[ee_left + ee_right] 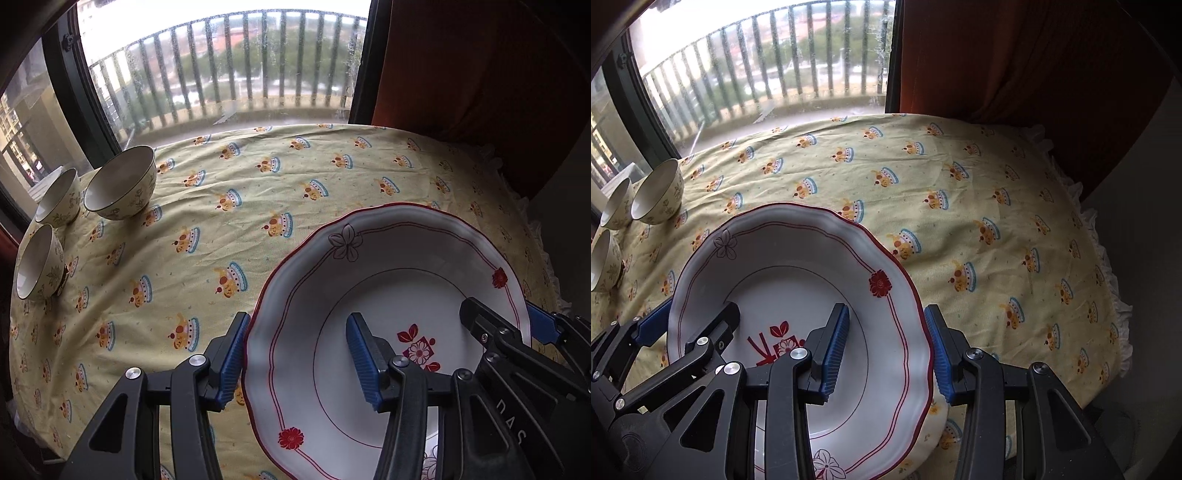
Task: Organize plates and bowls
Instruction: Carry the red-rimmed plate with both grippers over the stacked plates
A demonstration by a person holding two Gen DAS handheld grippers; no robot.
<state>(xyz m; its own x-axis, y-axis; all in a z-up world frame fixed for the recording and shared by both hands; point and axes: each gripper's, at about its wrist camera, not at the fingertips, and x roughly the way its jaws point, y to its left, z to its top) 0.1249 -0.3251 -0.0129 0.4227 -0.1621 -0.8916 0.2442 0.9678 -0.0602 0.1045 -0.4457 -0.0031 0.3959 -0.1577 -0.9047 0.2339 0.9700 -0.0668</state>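
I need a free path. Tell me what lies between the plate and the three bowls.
Only bare patterned tablecloth lies between the plate and the bowls. No dish or other thing sits there. The left wrist view shows it best.

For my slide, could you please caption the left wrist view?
Both tools grip a red-rimmed plate above the tablecloth; three bowls stand left.

Soft daylight from the window [229,62] (slightly overexposed), dim corners, strong fisheye bending at edges.

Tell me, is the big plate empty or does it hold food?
Empty. The plate shows only its white inside and red flower print in both views; nothing lies in it.
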